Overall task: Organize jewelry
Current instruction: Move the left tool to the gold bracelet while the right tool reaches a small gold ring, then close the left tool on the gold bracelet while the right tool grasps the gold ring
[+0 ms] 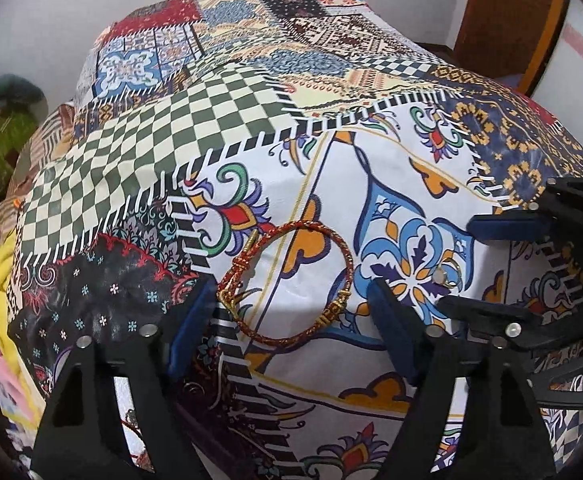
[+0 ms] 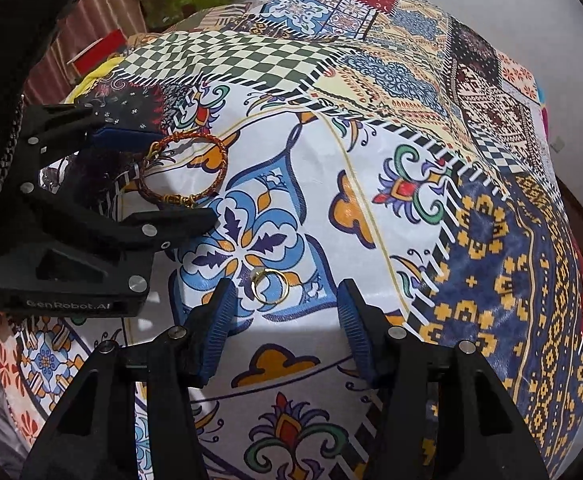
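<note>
From the left wrist, the left hand-held gripper (image 1: 291, 300) stands released, its 2 blue pads wide apart and flanking the bracelet (image 1: 287, 280), which lies flat on the patchwork cloth (image 1: 163, 140); the near arc of the bracelet sits between the pads, nothing yet pinched. Further right lies the ring (image 1: 445, 274), with the right hand-held gripper (image 1: 455, 264) reaching in around it from the edge of the view. The step in hand looks like the pick-up approach: lowering onto the bracelet's cord and closing across it, which calls for catching a thin band off soft fabric without bunching the cloth. From the right wrist, the right hand-held gripper (image 2: 283, 312) is likewise released, pads spread to either side of the ring (image 2: 269, 286), which lies flat just ahead of the left pad. The left hand-held gripper (image 2: 183, 172) shows at upper left around the bracelet (image 2: 183, 172). The 2 tools work close together, so room between them is tight; beyond, the cloth lies bare and open toward the far edge, where it falls away.
</note>
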Motion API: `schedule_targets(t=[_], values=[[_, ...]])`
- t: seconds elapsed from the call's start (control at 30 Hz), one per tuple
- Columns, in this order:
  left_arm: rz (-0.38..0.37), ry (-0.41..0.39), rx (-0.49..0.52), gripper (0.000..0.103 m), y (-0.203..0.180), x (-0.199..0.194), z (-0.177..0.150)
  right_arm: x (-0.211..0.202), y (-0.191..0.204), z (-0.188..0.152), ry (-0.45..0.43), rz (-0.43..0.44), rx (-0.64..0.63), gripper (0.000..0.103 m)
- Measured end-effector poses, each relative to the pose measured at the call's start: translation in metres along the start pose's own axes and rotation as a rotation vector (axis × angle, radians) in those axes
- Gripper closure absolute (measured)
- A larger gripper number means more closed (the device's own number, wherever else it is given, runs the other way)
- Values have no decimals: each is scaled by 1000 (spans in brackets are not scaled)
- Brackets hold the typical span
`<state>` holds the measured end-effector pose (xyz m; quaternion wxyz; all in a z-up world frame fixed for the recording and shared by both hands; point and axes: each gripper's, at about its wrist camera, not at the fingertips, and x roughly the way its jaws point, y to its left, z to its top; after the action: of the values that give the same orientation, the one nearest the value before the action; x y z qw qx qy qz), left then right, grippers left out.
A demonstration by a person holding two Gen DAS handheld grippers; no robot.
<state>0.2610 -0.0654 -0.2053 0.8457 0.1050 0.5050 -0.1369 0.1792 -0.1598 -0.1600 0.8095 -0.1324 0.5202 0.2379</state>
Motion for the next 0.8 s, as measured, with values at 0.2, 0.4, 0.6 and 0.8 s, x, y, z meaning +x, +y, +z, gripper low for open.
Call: schedule_targets(t=[0.2,0.4,0.6,0.8], values=[[-6,-32,-40,56,6,-4,-1,1,7,1,-9,8,-9,77],[-55,-35,-57,83,7,-10,-3,-1,11,-1,-18,8,-24,85],[-79,-36,-75,89,4,-17,-9,-8,7,-2,-33,-10,5,85],[-62,-70,-81,89,-1,-38,-12,-22,6,0,-68,-40,29,85]])
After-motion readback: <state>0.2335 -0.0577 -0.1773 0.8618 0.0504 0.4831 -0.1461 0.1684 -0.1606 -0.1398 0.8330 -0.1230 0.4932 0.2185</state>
